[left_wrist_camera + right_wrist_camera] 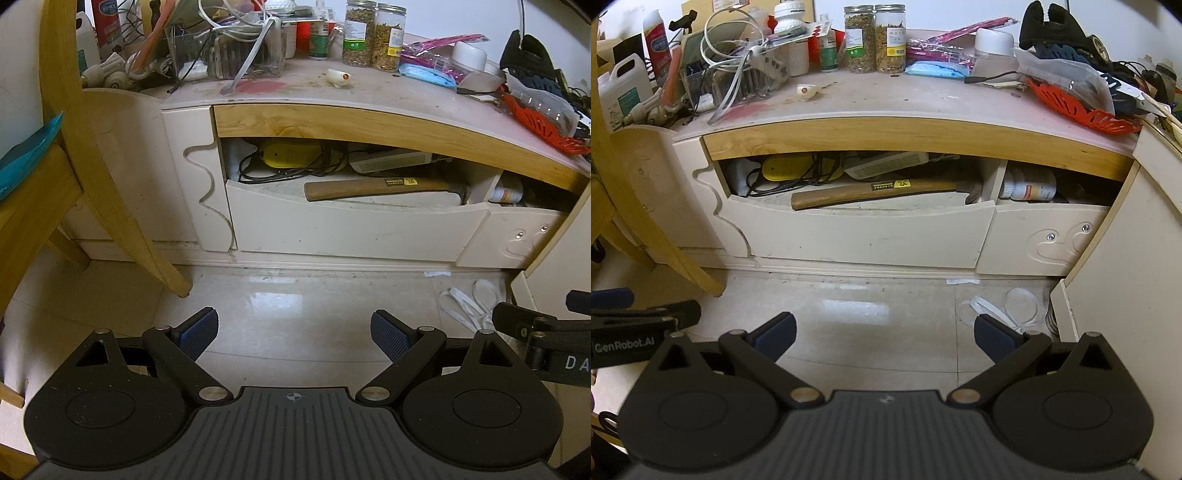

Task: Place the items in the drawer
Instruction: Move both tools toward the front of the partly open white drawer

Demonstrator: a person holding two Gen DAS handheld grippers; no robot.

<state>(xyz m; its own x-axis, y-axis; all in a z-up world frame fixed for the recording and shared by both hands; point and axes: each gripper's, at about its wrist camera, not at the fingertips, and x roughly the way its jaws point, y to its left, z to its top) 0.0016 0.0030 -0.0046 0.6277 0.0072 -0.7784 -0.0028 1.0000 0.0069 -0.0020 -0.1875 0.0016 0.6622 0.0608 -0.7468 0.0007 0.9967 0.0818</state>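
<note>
Hovering over the floor, the left claw [294, 334] and right claw [884, 338] both stand with jaws apart and nothing between them, well short of the bench [923, 103]. The drawer [857, 232] under the bench top is already pulled out; a hammer [871, 192] lies along it, with a yellow device [786, 171] and black cord at its far left. Items that could go in next crowd the bench top: two jars [875, 37] at the far edge, a small white piece [806, 90] nearer the front, and a blue mask [934, 70] to the right. The jars look rigid, smooth and fairly light, perhaps plastic, though that is hard to tell; a hold across the body below the lid should suit, with care against slipping. The mask is soft and would need a pinch at its middle.
</note>
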